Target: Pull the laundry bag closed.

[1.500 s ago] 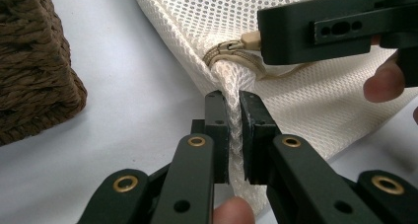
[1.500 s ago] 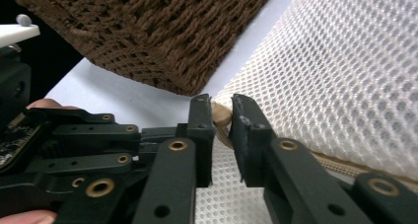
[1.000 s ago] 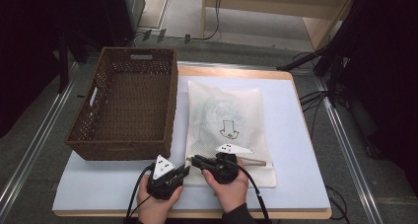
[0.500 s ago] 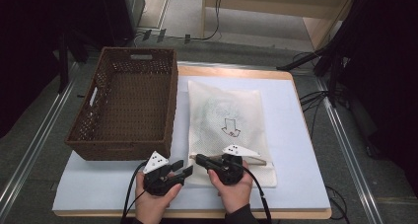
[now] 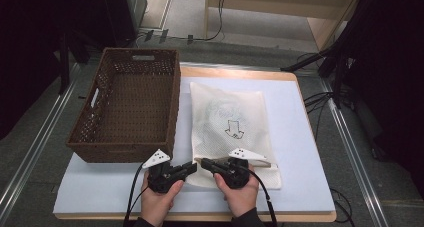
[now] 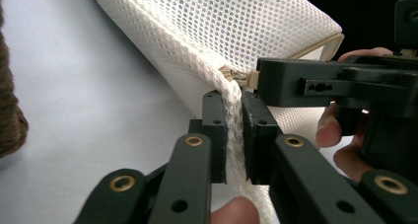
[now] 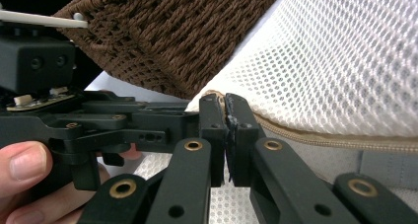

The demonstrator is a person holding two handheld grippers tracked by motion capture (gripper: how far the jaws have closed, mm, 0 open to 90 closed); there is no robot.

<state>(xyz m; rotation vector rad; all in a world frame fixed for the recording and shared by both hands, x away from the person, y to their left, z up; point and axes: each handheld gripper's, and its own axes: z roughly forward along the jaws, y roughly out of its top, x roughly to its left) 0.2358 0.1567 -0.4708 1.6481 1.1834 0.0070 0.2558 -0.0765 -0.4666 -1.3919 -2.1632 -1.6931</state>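
A white mesh bag (image 5: 235, 122) with a black arrow print lies flat on the pale blue mat. Both grippers meet at its near left corner. My left gripper (image 6: 234, 98) is shut on the bag's seamed mesh edge (image 6: 231, 135); its jaws have just been closing with that edge between them. My right gripper (image 7: 226, 103) is shut on the beige zip pull (image 6: 252, 78) at the end of the zip (image 7: 320, 137). In the high view the left gripper (image 5: 192, 166) and right gripper (image 5: 203, 162) point at each other, tips almost touching.
A brown wicker basket (image 5: 130, 102), with nothing in it, stands left of the bag, its near right corner (image 7: 172, 36) close behind the grippers. The mat (image 5: 300, 152) covers a wooden table. Cables trail from both grippers toward the near edge.
The left gripper opened, swung its jaws rightward onto the bag's corner and closed on the mesh edge. The right gripper stayed at the corner, shifting only slightly.
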